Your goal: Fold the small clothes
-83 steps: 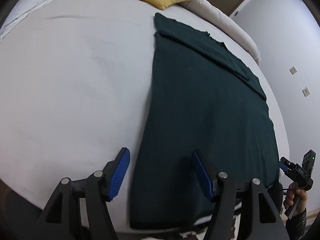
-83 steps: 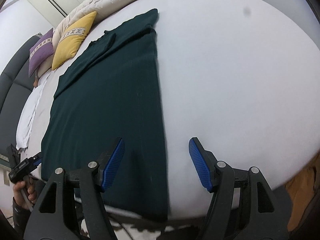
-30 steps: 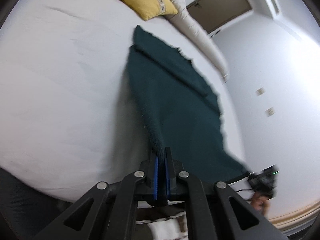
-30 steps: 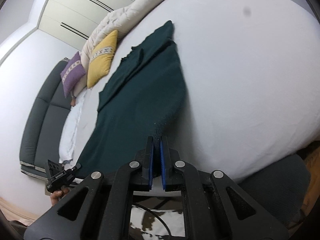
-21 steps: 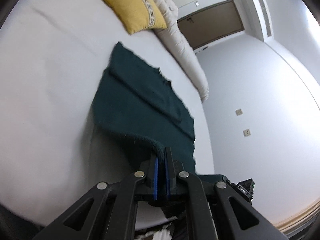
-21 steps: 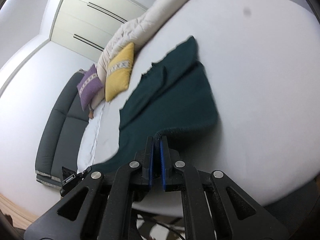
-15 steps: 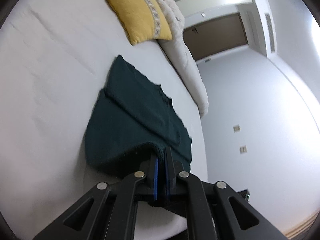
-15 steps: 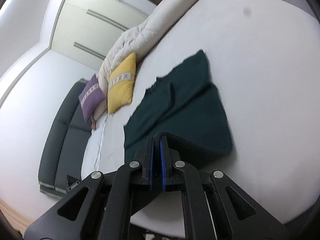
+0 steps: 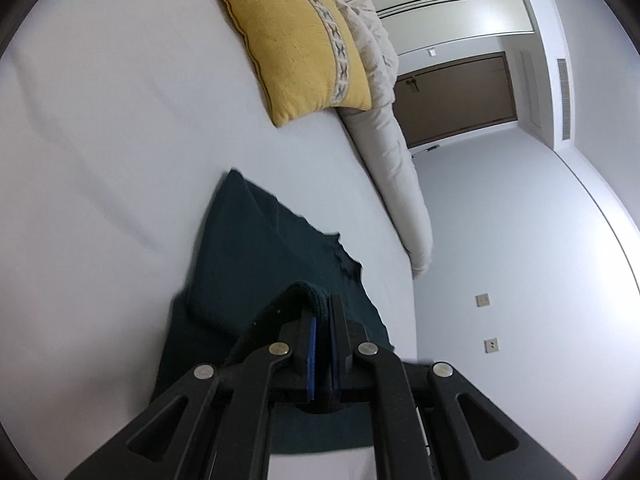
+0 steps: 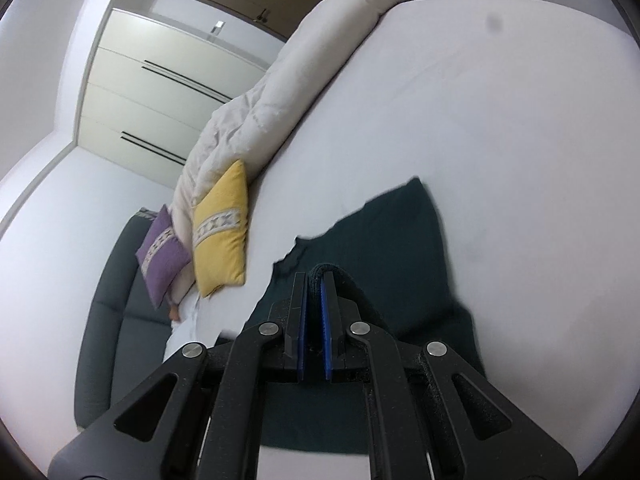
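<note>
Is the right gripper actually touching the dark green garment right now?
Touching. The right wrist view shows the right gripper shut on the dark green garment, hem pinched between its blue pads.

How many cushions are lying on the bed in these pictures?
2. The yellow cushion lies at the head of the bed beside the rolled duvet. The purple cushion leans next to it, seen only in the right wrist view. Others may be hidden.
</note>
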